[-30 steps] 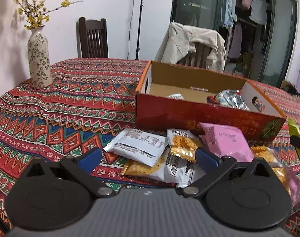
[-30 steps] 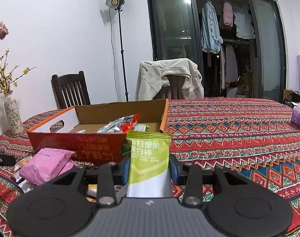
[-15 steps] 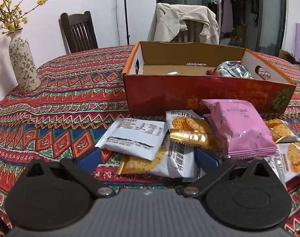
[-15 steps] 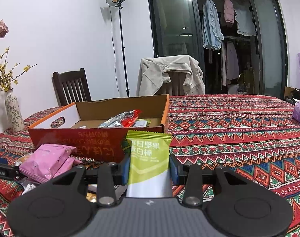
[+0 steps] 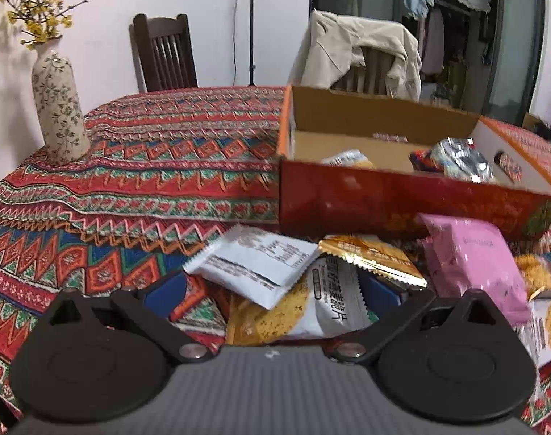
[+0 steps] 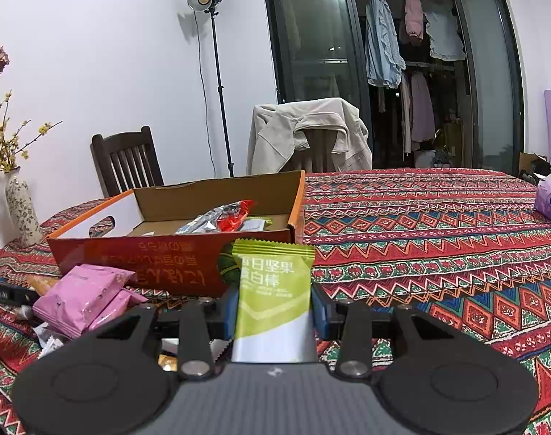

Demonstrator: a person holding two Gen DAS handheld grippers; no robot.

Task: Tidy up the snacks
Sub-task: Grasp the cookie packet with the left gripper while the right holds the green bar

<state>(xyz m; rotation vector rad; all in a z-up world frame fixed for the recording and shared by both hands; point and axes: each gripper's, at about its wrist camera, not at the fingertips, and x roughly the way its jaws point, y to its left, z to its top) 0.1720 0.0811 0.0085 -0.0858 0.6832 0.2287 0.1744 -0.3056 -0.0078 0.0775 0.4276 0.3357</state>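
Right wrist: hand-held gripper (image 6: 274, 306) clamping one green snack bar (image 6: 273, 297) (upright), two pink packets (image 6: 83, 295) nearby.

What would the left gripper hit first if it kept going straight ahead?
Probably the snack pile: the left gripper has open jaws around the white packet lying on the cracker packet. Depth is unclear.

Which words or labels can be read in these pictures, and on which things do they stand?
"每日坚果 蛋白棒": green and white snack bar wrapper.
Gold print on red cardboard box: upside down, unreadable.
White sachet, pink packet, white and gold cracker packet: too blurred.
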